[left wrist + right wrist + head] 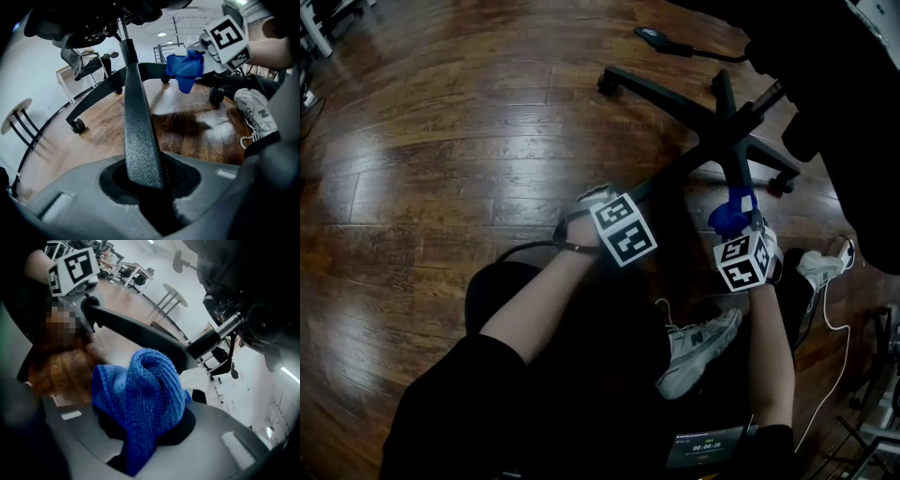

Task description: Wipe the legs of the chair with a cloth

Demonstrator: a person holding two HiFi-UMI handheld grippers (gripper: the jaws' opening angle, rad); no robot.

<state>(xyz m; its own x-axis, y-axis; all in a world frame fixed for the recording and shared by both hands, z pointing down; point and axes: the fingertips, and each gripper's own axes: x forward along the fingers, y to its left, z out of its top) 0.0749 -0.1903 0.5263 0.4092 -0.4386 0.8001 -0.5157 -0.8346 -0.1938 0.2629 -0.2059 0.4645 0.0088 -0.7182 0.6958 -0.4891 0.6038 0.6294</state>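
Left gripper (150,192) clamped on chair leg (138,131), steadying it. Right gripper (140,441) pinching blue cloth (140,390), at 3 o'clock of left. Person should press cloth flat, stroke full leg length.

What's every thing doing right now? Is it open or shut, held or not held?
Left hand-held gripper: shut on the chair leg.
Chair leg: clamped, with the cloth away from it.
Right hand-held gripper: shut on the blue cloth.
Blue cloth: bunched up, held off the floor.
Caster: resting on the floor.
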